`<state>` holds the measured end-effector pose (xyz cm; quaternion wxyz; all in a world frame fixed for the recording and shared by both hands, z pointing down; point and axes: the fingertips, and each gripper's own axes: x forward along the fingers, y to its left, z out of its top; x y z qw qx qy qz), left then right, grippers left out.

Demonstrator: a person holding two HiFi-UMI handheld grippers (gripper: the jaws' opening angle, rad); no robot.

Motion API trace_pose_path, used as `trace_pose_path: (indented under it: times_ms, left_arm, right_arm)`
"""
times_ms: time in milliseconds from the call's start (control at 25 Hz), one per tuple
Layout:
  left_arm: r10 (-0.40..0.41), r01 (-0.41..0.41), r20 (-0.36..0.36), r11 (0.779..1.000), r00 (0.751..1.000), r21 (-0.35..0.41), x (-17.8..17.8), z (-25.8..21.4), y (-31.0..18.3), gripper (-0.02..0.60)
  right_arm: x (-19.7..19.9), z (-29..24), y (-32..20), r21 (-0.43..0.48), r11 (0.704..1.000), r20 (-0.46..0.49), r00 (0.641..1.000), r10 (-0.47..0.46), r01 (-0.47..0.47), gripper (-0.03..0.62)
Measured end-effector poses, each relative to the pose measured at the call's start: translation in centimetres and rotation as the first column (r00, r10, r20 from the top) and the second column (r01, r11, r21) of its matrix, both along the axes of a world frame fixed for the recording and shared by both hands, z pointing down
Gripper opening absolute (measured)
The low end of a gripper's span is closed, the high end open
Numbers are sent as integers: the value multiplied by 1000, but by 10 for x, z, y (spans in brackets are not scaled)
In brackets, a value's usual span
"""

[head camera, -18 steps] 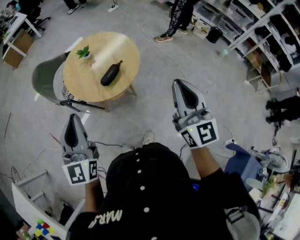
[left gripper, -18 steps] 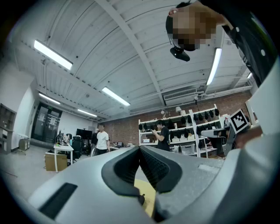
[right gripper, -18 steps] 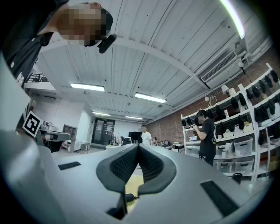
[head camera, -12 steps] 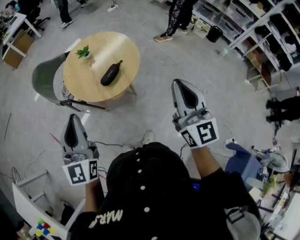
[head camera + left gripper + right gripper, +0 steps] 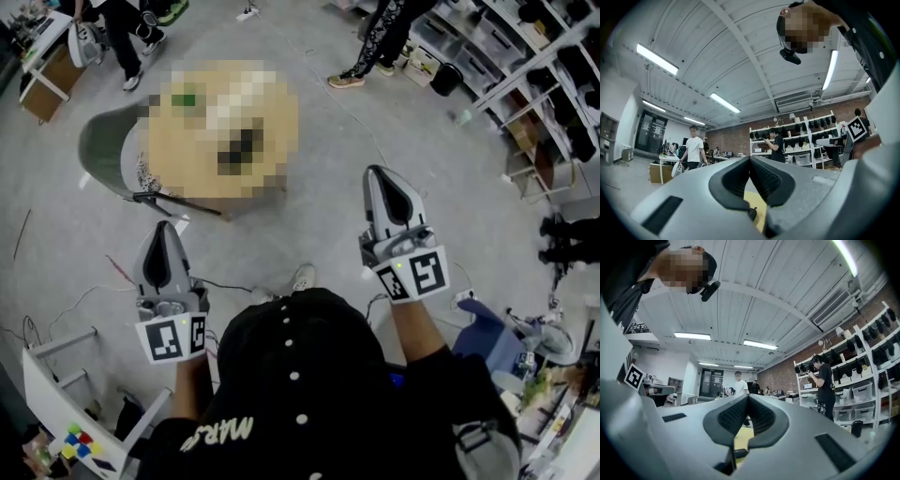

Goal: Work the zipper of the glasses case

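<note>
Stands on the grey floor (image 5: 319,159) with a pair of tongs in each hand, both pointed roughly level ahead and well apart from each other. Holds the left tongs (image 5: 161,236) at the near left, clenched, pads flat together with nothing caught between them (past the closed tips, only a sliver of yellow surface). Holds the right tongs (image 5: 382,180) a little farther out on the right, likewise clenched and empty, marker cube turned up toward the head view. Wears a black cap (image 5: 291,375) that fills the near middle of that view. Faces a round wooden worktop (image 5: 272,173) at the far left, well beyond both tips and lost under a mosaic patch. Finds the glasses case (image 5: 241,148) only as a dark smudge near the middle of that worktop, far from either pair of tongs, with the zipper impossible to read. Passes over a grey-green chair (image 5: 105,150) just beside the worktop's left edge and shelving (image 5: 562,56) along the far right. Shares the room with a person in a white shirt (image 5: 694,150) walking at the far left and a person in black (image 5: 825,385) standing at the shelving on the far right.
</note>
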<state>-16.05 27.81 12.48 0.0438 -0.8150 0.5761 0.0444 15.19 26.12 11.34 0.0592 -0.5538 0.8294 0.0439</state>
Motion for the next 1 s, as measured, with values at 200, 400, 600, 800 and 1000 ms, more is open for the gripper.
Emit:
trace_pose_path:
  times_ms: [200, 400, 600, 800, 1000]
  left_arm:
    - [-4, 4, 6, 1000, 1000, -6, -1, 3, 0, 3]
    - [-13, 12, 40, 1000, 999, 8, -4, 2, 1, 3]
    - [-20, 21, 54, 1000, 998, -17, -4, 7, -1, 132]
    - [-45, 49, 52, 997, 998, -64, -8, 16, -6, 242]
    - [-34, 40, 69, 996, 997, -85, 2, 21, -8, 256]
  right_arm:
    - [-3, 2, -1, -1, 1000, -4, 1000, -8, 8, 0]
    - [-6, 3, -2, 4, 1000, 4, 1000, -15, 15, 2]
    - [-8, 5, -3, -4, 1000, 7, 1000, -24, 24, 68]
    - [-5, 12, -9, -18, 1000, -5, 1000, -16, 16, 181]
    - [-1, 18, -15, -35, 999, -7, 999, -32, 31, 202]
